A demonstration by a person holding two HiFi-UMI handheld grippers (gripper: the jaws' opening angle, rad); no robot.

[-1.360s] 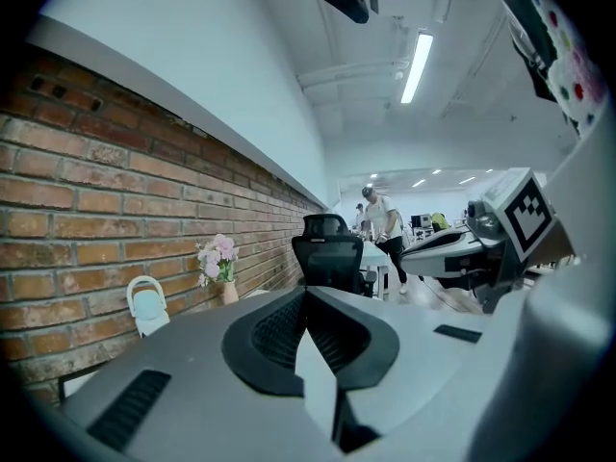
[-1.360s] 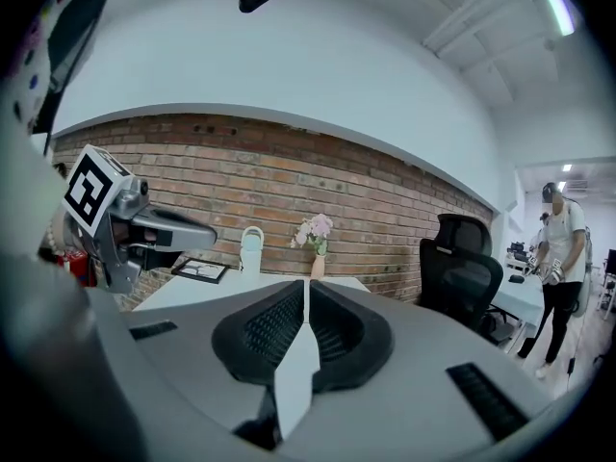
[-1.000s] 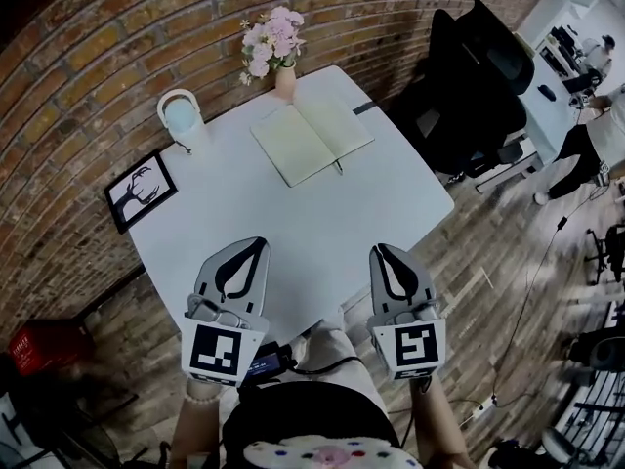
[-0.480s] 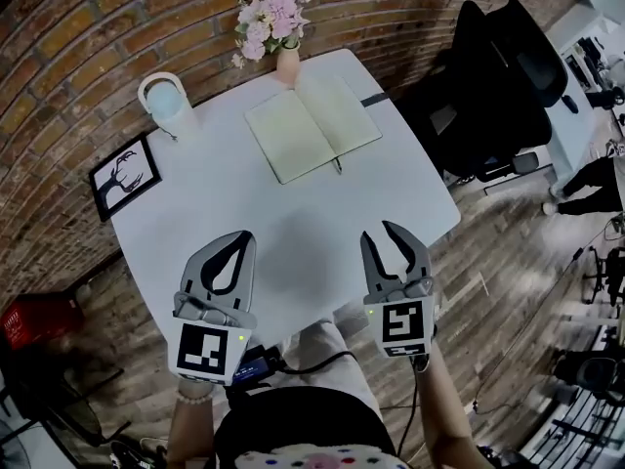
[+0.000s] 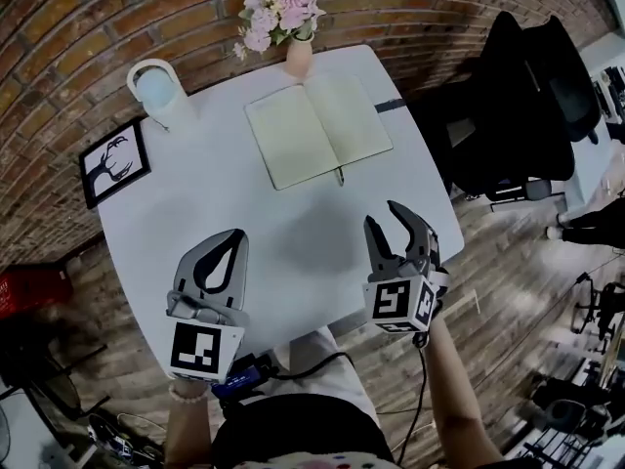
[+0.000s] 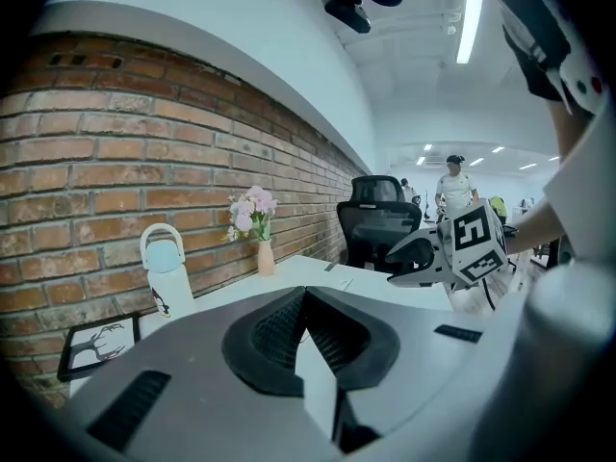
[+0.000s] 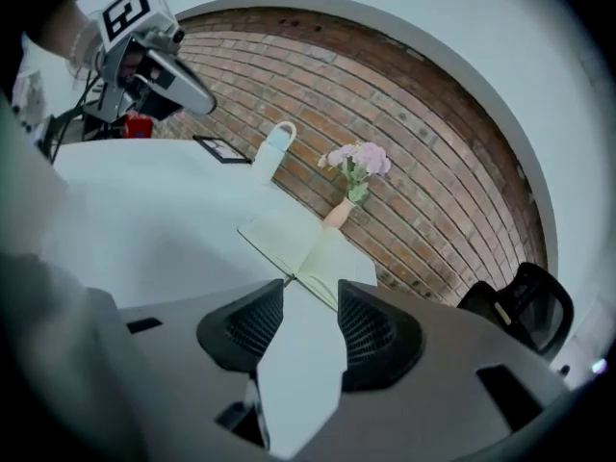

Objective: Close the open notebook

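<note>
The open notebook (image 5: 317, 130) lies flat with its cream pages up at the far side of the white table (image 5: 225, 203), in front of the vase. It also shows ahead of the right gripper (image 7: 298, 243). My left gripper (image 5: 237, 233) hovers over the table's near left part, jaws shut and empty (image 6: 303, 292). My right gripper (image 5: 382, 214) hangs over the near right part, well short of the notebook. Its jaws have just been opening, and nothing is between them (image 7: 310, 292).
A vase of pink flowers (image 5: 293, 27) stands just behind the notebook. A white bottle (image 5: 161, 91) and a framed deer picture (image 5: 112, 162) sit at the far left. A black office chair (image 5: 527, 96) stands right of the table. A brick wall runs behind.
Both grippers have moved forward and down over the table's near part. The right gripper has rolled and its jaws have gone from shut to open. The left jaws stay shut.
</note>
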